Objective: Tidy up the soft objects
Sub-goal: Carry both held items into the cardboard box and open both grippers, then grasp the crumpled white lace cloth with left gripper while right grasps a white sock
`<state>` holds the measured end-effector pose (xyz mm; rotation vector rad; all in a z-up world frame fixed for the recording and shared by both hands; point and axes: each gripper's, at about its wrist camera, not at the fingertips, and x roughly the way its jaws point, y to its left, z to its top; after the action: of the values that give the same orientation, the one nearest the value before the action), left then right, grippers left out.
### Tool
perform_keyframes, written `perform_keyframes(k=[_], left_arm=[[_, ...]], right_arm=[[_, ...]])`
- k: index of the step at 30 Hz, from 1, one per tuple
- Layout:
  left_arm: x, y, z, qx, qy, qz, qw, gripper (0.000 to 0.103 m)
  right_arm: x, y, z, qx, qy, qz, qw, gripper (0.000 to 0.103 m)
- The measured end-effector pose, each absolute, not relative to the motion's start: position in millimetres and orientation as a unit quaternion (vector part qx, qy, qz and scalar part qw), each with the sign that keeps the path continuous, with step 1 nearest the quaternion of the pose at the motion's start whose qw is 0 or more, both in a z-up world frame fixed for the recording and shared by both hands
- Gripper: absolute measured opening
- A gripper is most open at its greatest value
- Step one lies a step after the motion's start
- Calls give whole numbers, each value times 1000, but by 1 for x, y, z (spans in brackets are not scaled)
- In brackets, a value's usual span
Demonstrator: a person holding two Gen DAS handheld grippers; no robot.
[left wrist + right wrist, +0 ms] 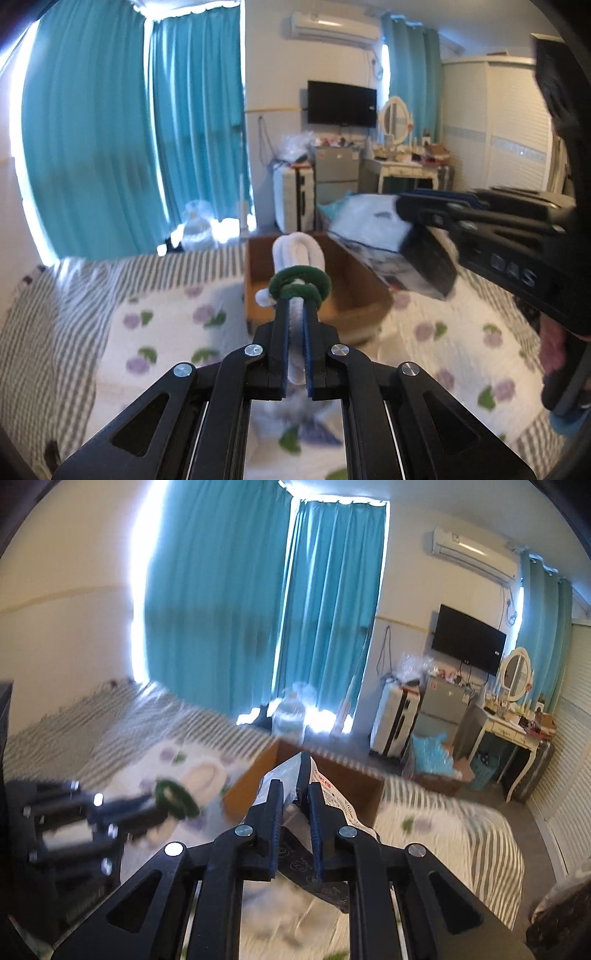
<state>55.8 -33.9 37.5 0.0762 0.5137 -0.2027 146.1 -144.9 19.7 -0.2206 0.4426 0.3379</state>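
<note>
Slipper [297, 254] and packet [332, 805] clamped above cardboard box [354, 295].

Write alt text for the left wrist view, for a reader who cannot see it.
The left tongs are shut on a white slipper held above a floral bedspread, with an open cardboard box just beyond. From the right, the right tongs grip a plastic-wrapped packet over the box.

The right gripper [295, 794] has its fingers [275, 812] clamped on a plastic packet [332, 801], held above the bed [443, 830] in front of a cardboard box [251, 786]. At the left, the blurred left gripper [173, 799] holds a white rolled cloth [203, 779]. Teal curtains [258, 609] hang behind.
</note>
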Motion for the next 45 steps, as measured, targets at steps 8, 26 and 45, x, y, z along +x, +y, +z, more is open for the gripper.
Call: perform_keyframes(k=[8, 26, 45], left_arm=[[151, -44, 30, 35, 271, -95, 957, 6], [214, -61, -40, 75, 326, -84, 939, 24], [75, -13, 75, 43, 223, -47, 973, 103]], right_arm=[[269, -144, 6, -75, 227, 176, 955, 13], [317, -191, -84, 9, 268, 143, 953, 67], [143, -202, 54, -38, 196, 112, 973, 103]])
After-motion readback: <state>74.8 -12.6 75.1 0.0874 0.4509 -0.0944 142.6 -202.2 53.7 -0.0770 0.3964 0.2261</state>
